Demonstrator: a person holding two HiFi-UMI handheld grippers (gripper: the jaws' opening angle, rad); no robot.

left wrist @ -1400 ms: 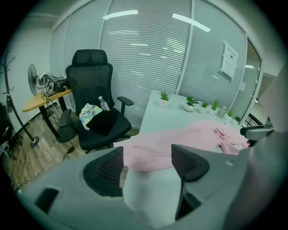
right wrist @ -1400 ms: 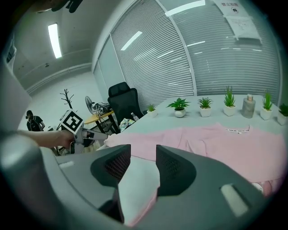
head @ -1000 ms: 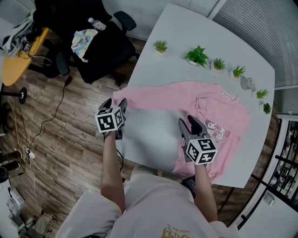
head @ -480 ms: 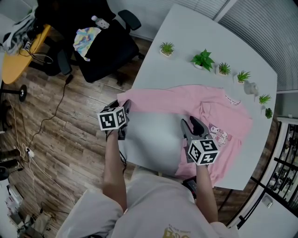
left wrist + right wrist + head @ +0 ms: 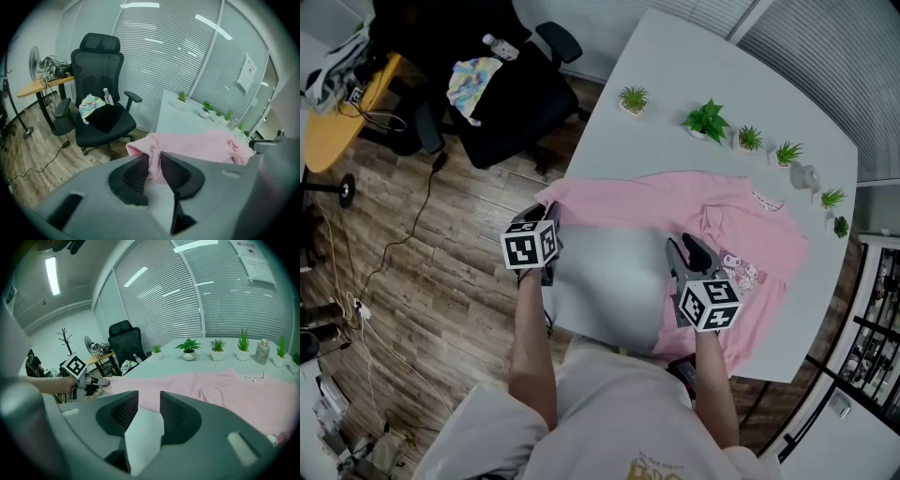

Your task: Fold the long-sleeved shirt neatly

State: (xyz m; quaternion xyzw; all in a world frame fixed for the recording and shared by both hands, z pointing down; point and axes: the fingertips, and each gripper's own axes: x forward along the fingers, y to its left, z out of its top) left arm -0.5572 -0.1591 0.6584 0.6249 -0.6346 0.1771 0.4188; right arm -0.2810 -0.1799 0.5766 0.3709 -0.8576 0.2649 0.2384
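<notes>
A pink long-sleeved shirt (image 5: 741, 234) lies flat on the white table (image 5: 694, 66), with a cartoon print on its chest. One sleeve (image 5: 609, 202) stretches left to the table's edge. My left gripper (image 5: 546, 208) is at that sleeve's cuff. In the left gripper view its jaws are closing, and the pink cuff (image 5: 152, 154) is pinched between the pads of the left gripper (image 5: 153, 157). My right gripper (image 5: 686, 248) hovers over the shirt's body near the armpit. Its jaws are closing slowly, and the right gripper (image 5: 149, 397) has only bare table in its gap. The shirt (image 5: 225, 390) lies beyond it.
A row of small potted plants (image 5: 706, 119) and a small bottle (image 5: 803, 173) stand along the table's far side. A black office chair (image 5: 502, 94) with a colourful cloth stands on the wooden floor to the left. The table's left edge runs just under the cuff.
The left gripper's jaws have closed from wide apart onto the sleeve cuff. The right gripper has stayed where it was.
</notes>
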